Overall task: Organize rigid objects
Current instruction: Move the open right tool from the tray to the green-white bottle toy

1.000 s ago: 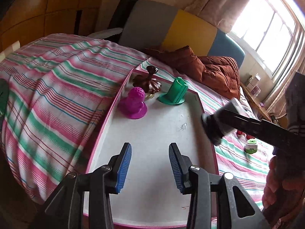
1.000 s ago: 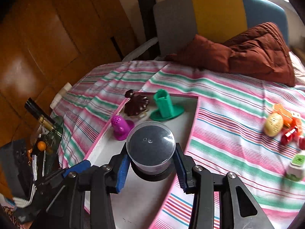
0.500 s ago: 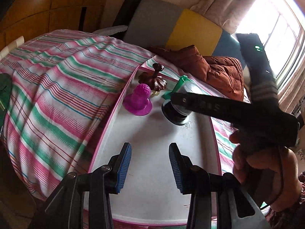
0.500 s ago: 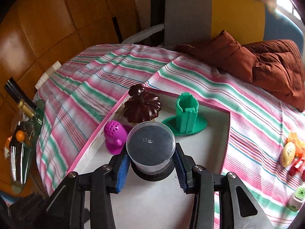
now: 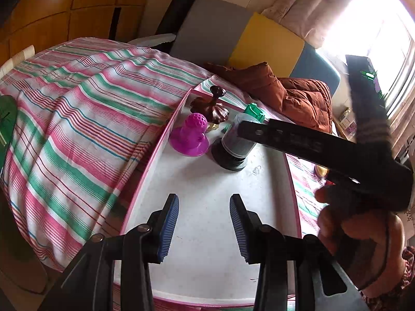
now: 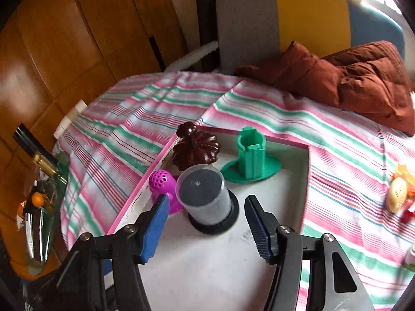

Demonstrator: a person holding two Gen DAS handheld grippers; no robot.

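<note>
Your right gripper (image 6: 205,229) has just been opening, clear of the black-based jar (image 6: 205,202); your left gripper (image 5: 204,229) gapes empty; no writing is legible

Clear, black-based jar (image 6: 205,202) stands upright in the pink-rimmed tray (image 6: 135,194).

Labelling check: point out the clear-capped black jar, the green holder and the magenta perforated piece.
clear-capped black jar (image 6: 205,202): right wrist view, side wall.
green holder (image 6: 253,159): right wrist view, upright tube.
magenta perforated piece (image 5: 195,123): left wrist view, domed top.
</note>
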